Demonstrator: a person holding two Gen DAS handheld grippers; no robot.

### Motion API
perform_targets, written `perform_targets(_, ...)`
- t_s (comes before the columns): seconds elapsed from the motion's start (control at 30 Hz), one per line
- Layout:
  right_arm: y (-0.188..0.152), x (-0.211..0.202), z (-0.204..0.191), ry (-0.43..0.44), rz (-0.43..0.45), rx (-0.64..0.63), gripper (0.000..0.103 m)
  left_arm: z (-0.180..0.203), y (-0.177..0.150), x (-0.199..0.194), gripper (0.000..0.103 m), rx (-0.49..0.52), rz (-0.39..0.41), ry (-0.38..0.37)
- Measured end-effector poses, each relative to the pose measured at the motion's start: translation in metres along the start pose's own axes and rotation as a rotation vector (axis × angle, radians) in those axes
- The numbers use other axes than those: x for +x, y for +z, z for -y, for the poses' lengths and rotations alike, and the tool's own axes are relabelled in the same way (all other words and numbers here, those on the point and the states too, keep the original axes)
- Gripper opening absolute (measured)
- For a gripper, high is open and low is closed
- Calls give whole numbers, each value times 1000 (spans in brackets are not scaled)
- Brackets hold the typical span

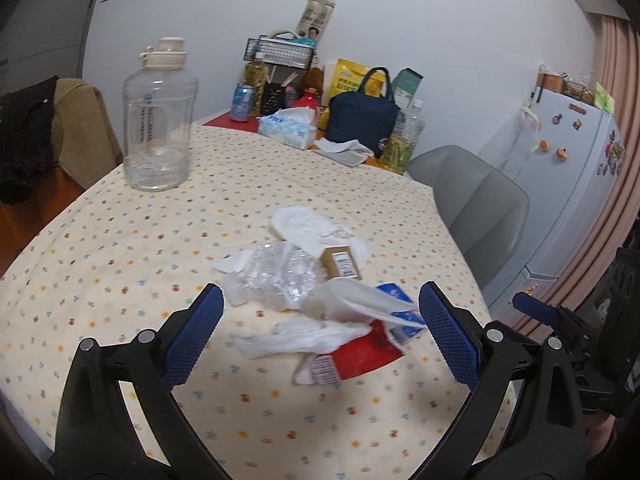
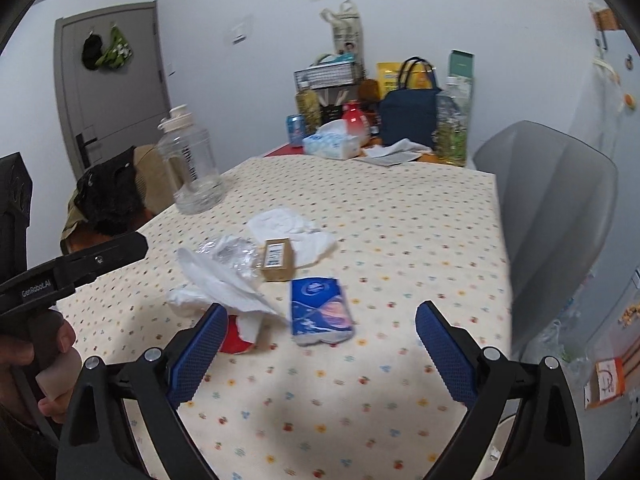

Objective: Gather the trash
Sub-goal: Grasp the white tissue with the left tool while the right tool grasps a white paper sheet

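Your left gripper (image 1: 320,336) and right gripper (image 2: 318,344) both gape wide, holding nothing, above the floral-dotted tablecloth (image 1: 120,264). Between them lies the trash: crumpled white tissues (image 1: 304,336), crinkled clear plastic wrap (image 1: 280,276), a glossy blue tissue packet (image 2: 320,312), a small cardboard box (image 2: 277,259).

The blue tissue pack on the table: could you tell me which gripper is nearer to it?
Right. The right gripper hangs open just short of the blue tissue pack, which lies between its fingers' line. The left gripper is open over the white wrappers, the pack by its right finger.
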State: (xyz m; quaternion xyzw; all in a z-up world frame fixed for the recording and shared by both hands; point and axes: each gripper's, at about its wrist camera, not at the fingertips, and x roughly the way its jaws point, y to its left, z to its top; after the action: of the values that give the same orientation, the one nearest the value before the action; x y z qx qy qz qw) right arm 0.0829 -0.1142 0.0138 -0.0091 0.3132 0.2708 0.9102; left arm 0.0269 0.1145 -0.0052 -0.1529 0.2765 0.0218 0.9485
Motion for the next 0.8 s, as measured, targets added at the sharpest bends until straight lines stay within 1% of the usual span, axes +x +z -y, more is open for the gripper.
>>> perform_targets(0.07, 1, 11, -12, 37, -27, -31, 92, -10, -1, 1, 97, -13, -5, 12)
perform_targets(0.17, 3, 26, -28, 72, -66, -78, 88, -23, -3, 3, 97, -31, -7, 30)
perform_targets(0.27, 5, 40, -40, 84, -92, -120, 85, -37, -5, 5, 97, -51, -13, 47)
perform_targets(0.3, 5, 44, -43, 89, -102, -126, 82, -41, -6, 6, 97, -58, -17, 53)
perform_targets(0.47, 8, 66, -50, 95, -143, -132, 75, -56, -9, 12, 97, -80, -32, 69)
perform_targets(0.5, 8, 69, -51, 98, -146, -134, 70, -57, -9, 13, 97, -80, -34, 72)
perform_targets(0.57, 11, 73, -52, 100, -148, -135, 56, -60, -10, 15, 97, -81, -40, 77)
perform_targets(0.6, 12, 75, -52, 104, -151, -129, 39, -60, -10, 16, 97, -82, -44, 77)
perform_targets(0.63, 12, 75, -51, 109, -154, -122, 19, -61, -11, 17, 97, -83, -46, 77)
perform_targets(0.7, 14, 75, -47, 129, -160, -88, 6, -60, -11, 20, 97, -81, -53, 74)
perform_targets(0.73, 15, 73, -45, 134, -153, -77, 3, -58, -11, 21, 97, -80, -56, 70)
perform_targets(0.8, 16, 67, -43, 123, -128, -76, 2, -54, -12, 25, 97, -75, -65, 60)
